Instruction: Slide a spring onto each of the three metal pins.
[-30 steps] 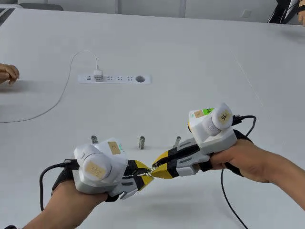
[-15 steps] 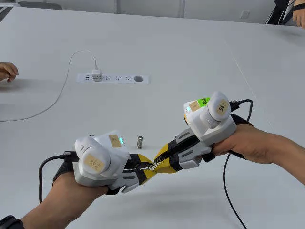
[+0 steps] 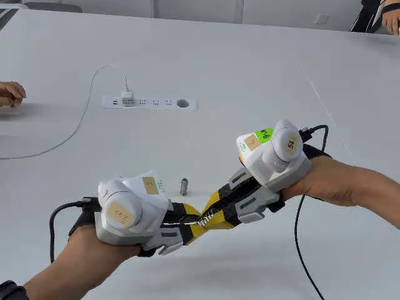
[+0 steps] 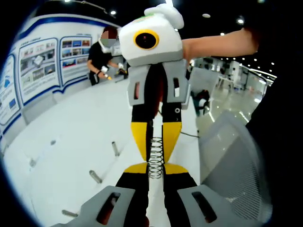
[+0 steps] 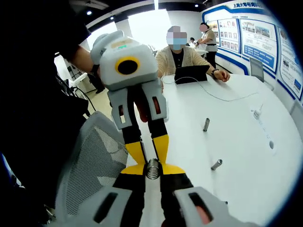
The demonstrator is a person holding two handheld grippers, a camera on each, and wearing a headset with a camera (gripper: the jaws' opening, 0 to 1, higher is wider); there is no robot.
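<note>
Spring (image 3: 204,220) stays gripped while right hand-held gripper (image 3: 212,218) has tilted steeper.

54 on cap (image 3: 289,142) of right tool (image 3: 210,218)

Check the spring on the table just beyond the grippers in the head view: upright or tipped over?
Upright: the spring stands on its end on the table, coils stacked vertically, touching nothing else.

Since a second ago we have lifted both tongs higher above the surface (image 3: 250,75). The right tongs (image 3: 214,217) now stand steeper, and their body has come up and closer to the left tongs (image 3: 192,226). Between the tips, more coils of the spring (image 3: 204,219) now show along the pin (image 3: 178,222).
</note>
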